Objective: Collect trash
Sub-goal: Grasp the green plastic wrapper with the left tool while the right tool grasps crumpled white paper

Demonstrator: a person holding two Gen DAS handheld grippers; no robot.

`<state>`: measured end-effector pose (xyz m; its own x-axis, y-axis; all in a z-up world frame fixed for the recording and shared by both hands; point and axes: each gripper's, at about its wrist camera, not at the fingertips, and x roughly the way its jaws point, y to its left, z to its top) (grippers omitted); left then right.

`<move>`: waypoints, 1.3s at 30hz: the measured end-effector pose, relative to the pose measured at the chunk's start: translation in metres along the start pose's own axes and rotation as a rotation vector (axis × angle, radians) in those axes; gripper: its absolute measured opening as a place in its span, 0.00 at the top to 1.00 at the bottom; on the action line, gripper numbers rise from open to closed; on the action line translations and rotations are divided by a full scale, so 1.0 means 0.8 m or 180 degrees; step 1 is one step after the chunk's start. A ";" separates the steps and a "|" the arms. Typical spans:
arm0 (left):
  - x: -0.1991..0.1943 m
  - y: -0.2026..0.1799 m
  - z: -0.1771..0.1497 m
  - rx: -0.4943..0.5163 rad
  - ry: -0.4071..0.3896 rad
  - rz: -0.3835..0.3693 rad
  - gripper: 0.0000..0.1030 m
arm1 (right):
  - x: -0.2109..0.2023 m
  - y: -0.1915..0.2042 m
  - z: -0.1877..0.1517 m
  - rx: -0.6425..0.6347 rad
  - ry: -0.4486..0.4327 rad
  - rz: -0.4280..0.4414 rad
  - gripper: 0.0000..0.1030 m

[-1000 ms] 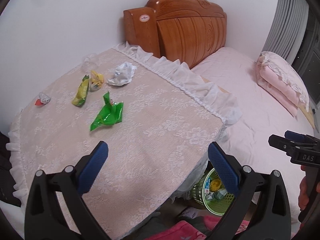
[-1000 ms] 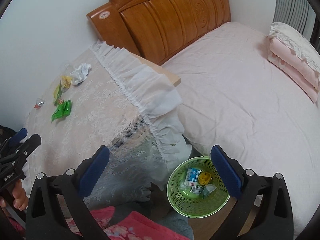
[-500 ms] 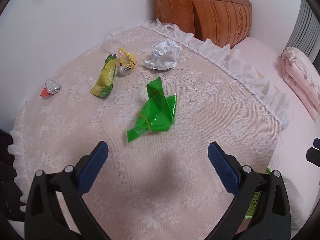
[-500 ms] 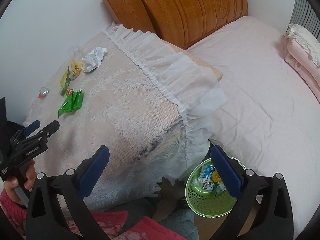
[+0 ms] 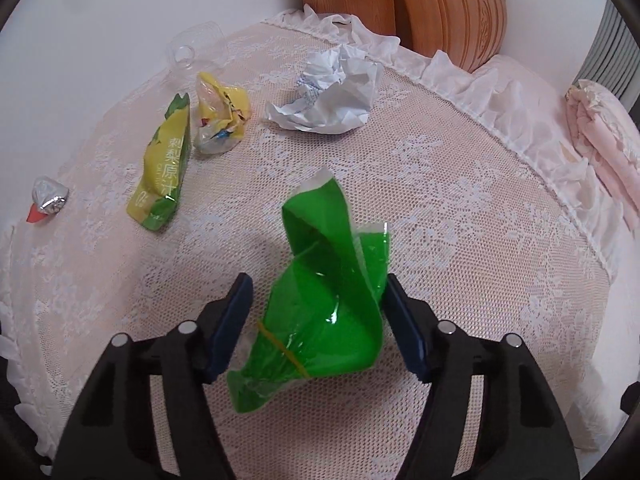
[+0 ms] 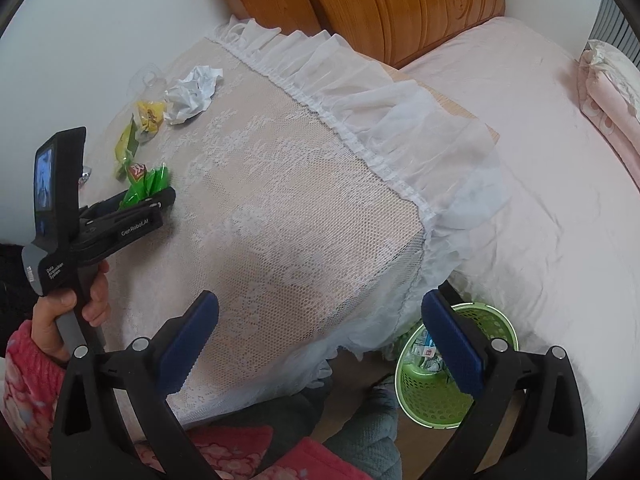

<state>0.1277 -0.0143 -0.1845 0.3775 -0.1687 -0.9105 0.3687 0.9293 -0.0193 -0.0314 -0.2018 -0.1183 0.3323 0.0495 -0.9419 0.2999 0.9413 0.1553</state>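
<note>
Left gripper (image 5: 316, 304) was closing its jaws around the green wrapper (image 5: 320, 312) lying on the lace-covered table (image 5: 460, 240) (pads not yet pressing), so the pick-up step next called for lifting toward the green basket (image 6: 436, 396) below the table's edge.

1. The left tool (image 5: 316, 300) is shown closing, with the green wrapper (image 5: 324, 304) between its jaws.
2. A yellow-green pouch (image 5: 164, 172), crumpled paper (image 5: 328, 96) and a foil scrap (image 5: 46, 198) are seen on the lace-covered table (image 5: 480, 240).
</note>
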 end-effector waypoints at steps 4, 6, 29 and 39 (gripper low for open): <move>0.000 0.001 -0.002 -0.0049 -0.0011 -0.0057 0.47 | 0.002 0.003 -0.001 -0.0015 -0.0007 -0.0003 0.02; -0.002 0.001 -0.004 -0.0074 0.0001 -0.0047 0.51 | 0.002 0.004 -0.002 -0.0029 -0.0011 -0.0001 0.02; -0.066 0.122 0.010 -0.0834 -0.0321 -0.0066 0.54 | 0.129 0.194 0.218 -0.1158 -0.0260 0.0123 0.02; -0.049 0.145 0.010 -0.0939 -0.0274 -0.0077 0.54 | 0.206 0.225 0.258 -0.0968 -0.0096 0.0096 0.12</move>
<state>0.1621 0.0974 -0.1476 0.4469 -0.2074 -0.8702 0.1207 0.9778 -0.1711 0.2622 -0.0929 -0.1841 0.3648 0.0733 -0.9282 0.0095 0.9966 0.0824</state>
